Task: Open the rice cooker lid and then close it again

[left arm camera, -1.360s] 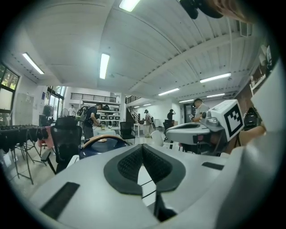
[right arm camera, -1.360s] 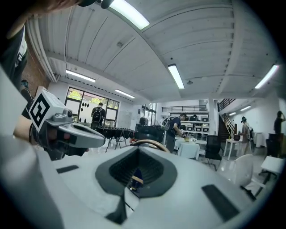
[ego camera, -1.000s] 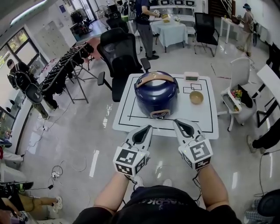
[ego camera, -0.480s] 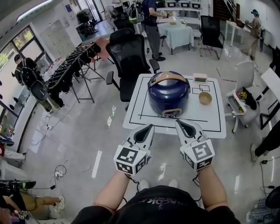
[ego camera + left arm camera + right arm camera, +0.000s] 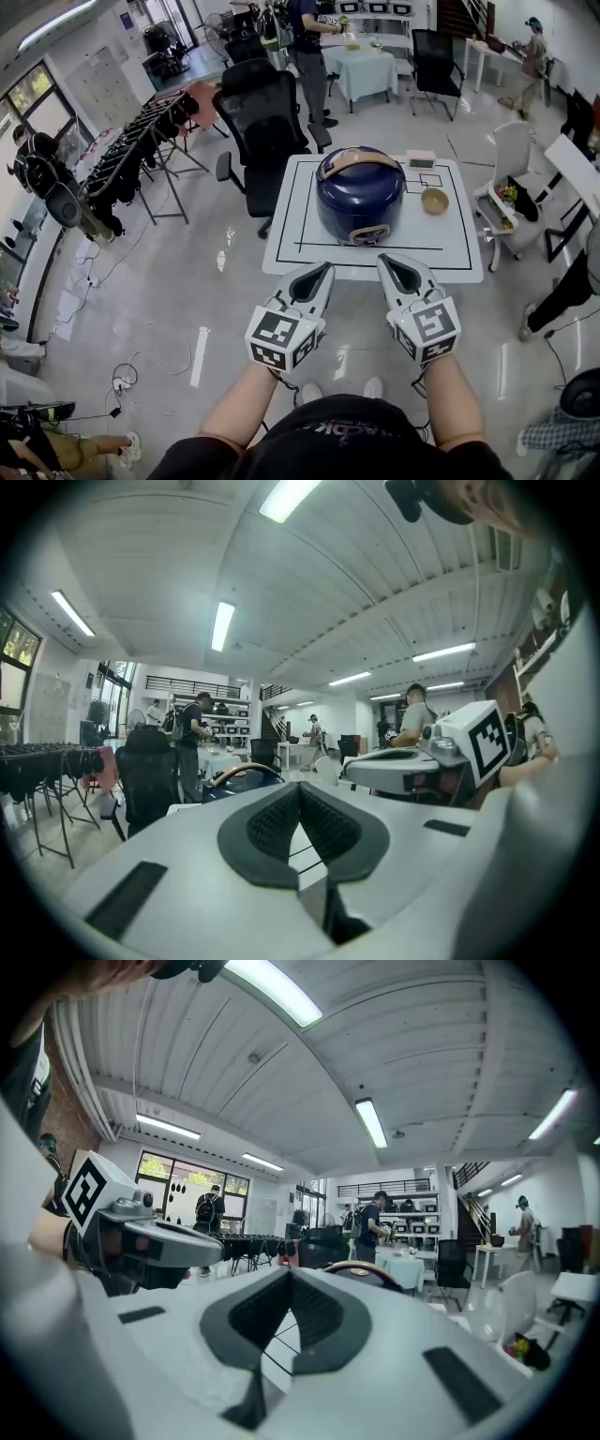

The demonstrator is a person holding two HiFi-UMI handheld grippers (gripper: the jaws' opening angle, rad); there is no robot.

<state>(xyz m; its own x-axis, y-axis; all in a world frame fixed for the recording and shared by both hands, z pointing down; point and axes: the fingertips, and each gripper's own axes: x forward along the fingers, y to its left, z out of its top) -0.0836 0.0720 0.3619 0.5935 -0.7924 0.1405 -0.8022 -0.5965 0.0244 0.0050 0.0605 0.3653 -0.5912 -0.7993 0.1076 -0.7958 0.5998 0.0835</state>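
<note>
A dark blue rice cooker (image 5: pixel 359 195) with a tan carry handle stands lid-down on the white table (image 5: pixel 300 253). It peeks over the jaws in the left gripper view (image 5: pixel 242 782) and the right gripper view (image 5: pixel 361 1273). My left gripper (image 5: pixel 322 271) and right gripper (image 5: pixel 385 263) hover side by side just short of the table's near edge, both shut with nothing between the pads. Each points at the cooker's front without touching it.
A small wooden bowl (image 5: pixel 434 201) and a little pink-and-white box (image 5: pixel 421 158) sit at the table's right rear. A black office chair (image 5: pixel 263 122) stands behind the table, a white chair (image 5: pixel 514 197) to its right. People stand farther back in the room.
Both grippers have drawn a little closer to the table's near edge. The cooker now sits more centred ahead of them. Jaws stayed shut.
</note>
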